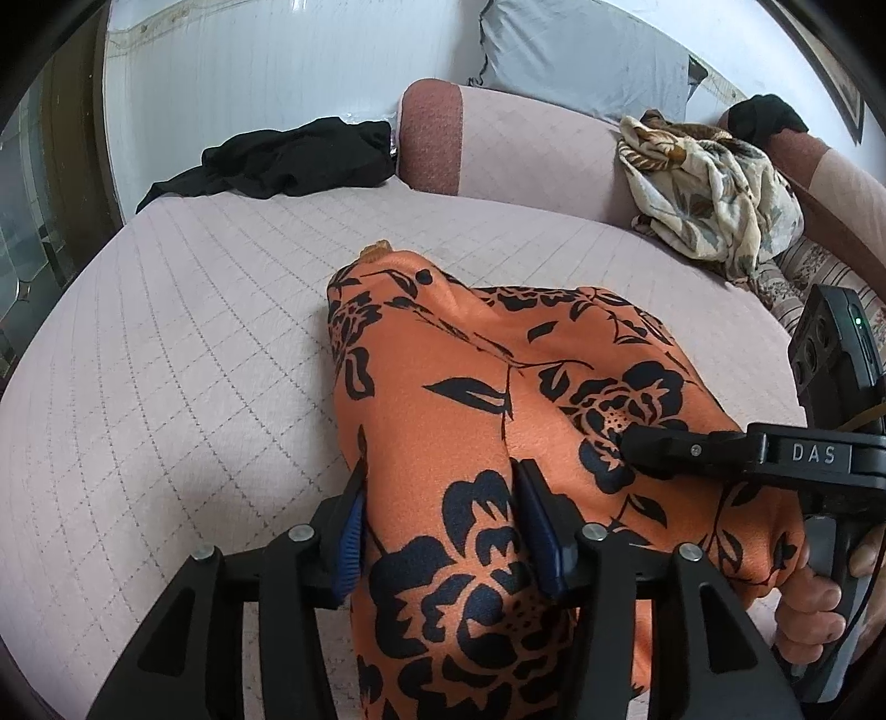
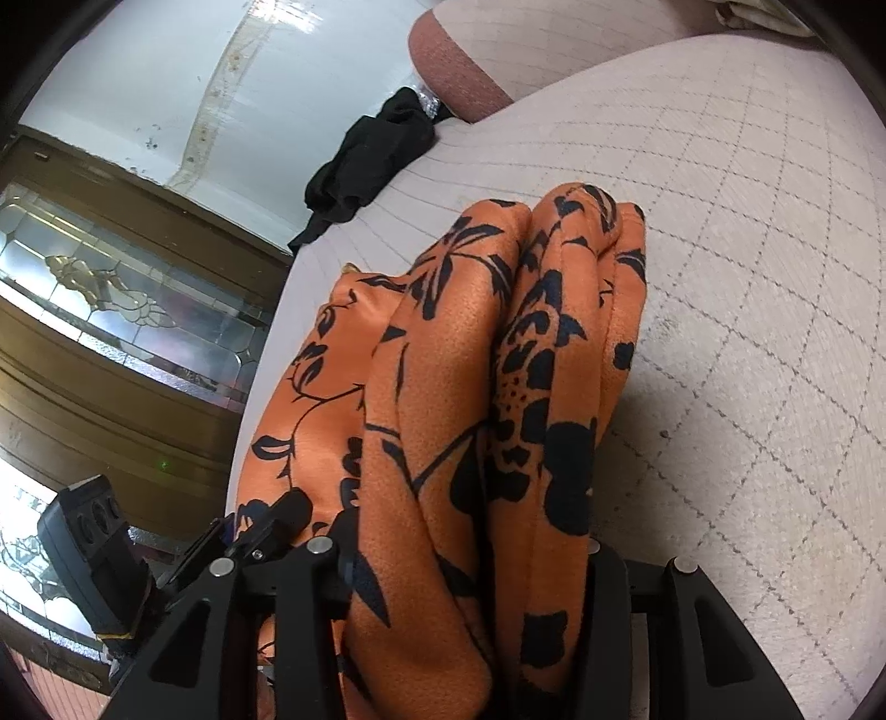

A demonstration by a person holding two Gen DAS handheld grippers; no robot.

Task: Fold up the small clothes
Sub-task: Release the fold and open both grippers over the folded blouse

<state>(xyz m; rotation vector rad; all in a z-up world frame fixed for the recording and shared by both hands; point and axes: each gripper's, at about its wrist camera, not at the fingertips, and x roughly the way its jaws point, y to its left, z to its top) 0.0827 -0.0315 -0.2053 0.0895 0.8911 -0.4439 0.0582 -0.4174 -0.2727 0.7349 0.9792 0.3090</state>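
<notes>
Orange floral garment [image 1: 498,387], bunched between both tongs

Soft, even daylight fills both views, bright but not harsh. The pale wall [image 1: 249,72] shows a mild sheen, stronger in the right wrist view, where the top of the wall [image 2: 277,11] is blown out white. The patterned glass door panel [image 2: 127,299] glints. Shadows are faint, lying mostly in the folds of the orange cloth [image 1: 498,387]. Both pictures bend strongly toward the rim, with dark corners. Focus is sharp in the middle and softens at the edges.
</notes>
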